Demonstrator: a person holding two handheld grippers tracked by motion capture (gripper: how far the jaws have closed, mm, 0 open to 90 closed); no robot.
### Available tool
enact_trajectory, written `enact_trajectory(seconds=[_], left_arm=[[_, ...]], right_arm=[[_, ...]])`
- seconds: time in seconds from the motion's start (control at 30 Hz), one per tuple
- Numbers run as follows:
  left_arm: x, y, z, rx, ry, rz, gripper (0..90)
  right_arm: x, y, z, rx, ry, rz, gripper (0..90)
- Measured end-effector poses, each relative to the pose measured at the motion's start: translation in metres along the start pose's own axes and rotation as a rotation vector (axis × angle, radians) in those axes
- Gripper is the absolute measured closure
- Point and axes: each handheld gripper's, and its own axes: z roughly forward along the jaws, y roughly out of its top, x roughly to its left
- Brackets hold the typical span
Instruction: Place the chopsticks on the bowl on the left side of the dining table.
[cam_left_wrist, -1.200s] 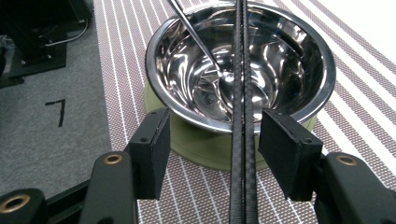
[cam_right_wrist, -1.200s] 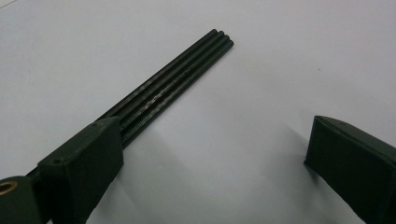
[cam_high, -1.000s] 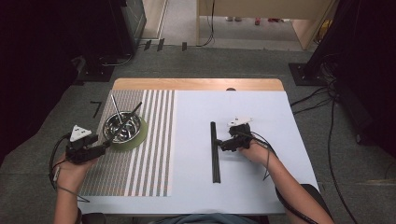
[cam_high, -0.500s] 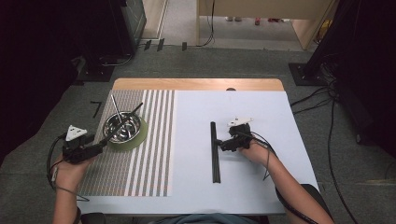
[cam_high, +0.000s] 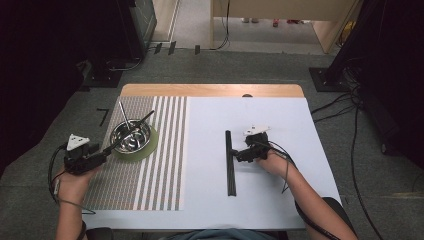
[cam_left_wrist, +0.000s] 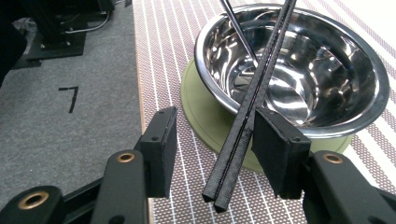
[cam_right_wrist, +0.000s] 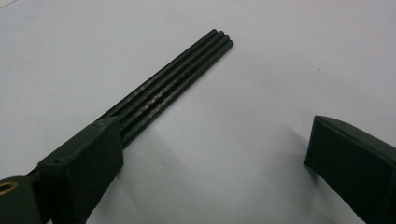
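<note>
Left gripper (cam_left_wrist: 210, 154), jaws just closing around a black chopstick pair (cam_left_wrist: 252, 107) leaning in the steel bowl (cam_high: 131, 136) near the table's left edge, one pad touching. Right gripper (cam_high: 239, 154), jaws spread, unmoved beside the chopstick bundle (cam_high: 230, 162) at centre.

Black tool (cam_left_wrist: 212, 158) with brass screws, grey 3-cornered plate, trailing cable

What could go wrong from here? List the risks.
1. The left gripper's jaws have just been closing around the black chopsticks, yet only one jaw touches them. The pair leans on the steel bowl's rim and could slide or split.
2. A sideways squeeze might nudge the bowl off its green mat.
3. The right gripper is open with one jaw over the chopstick bundle, so closing may scatter it.
</note>
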Motion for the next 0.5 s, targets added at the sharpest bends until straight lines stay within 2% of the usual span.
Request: enact_trajectory(seconds=[0.33, 0.5], left_arm=[[0.0002, 0.0017, 0.0029, -0.005, 0.014, -0.016, 53.7], [0.0011, 0.0029, 0.0066, -0.001, 0.019, -0.012, 53.8]], right_arm=[[0.0000, 0.0000, 0.0000, 0.000, 0.000, 0.000, 3.6], [0.0001, -0.0001, -0.0001, 0.000, 0.000, 0.002, 3.7]])
